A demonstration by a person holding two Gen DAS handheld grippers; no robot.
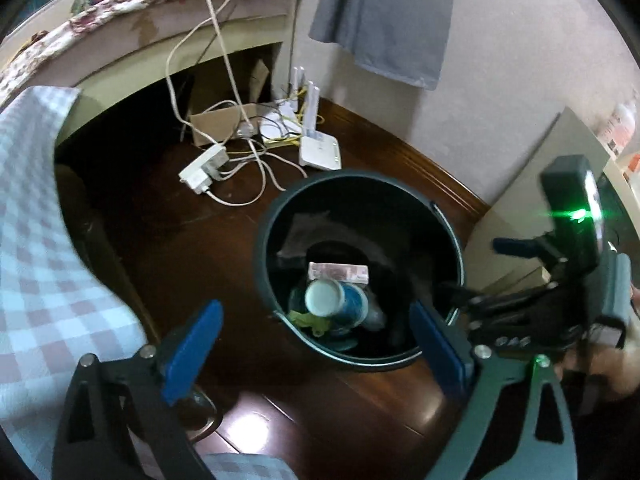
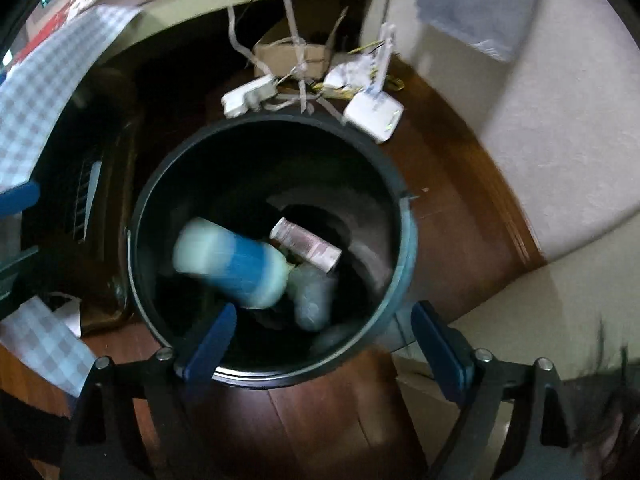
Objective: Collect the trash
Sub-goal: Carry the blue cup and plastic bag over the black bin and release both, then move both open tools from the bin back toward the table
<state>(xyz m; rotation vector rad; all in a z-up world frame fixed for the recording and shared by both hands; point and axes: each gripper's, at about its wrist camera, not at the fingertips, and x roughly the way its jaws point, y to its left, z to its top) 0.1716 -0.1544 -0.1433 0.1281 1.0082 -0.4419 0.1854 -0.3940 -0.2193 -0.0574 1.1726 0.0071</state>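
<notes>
While both grippers, left gripper [image 1: 316,344] and right gripper [image 2: 324,344], gape empty over the bin [image 2: 404,240], the paper cup [image 2: 236,264] (light, crushable) wants a gentle mid-wall pinch.

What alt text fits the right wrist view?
Open right gripper above a dark bin on a wood floor; inside it, a blurred blue-and-white cup and a small carton. Behind the bin: power strip, router.
</notes>
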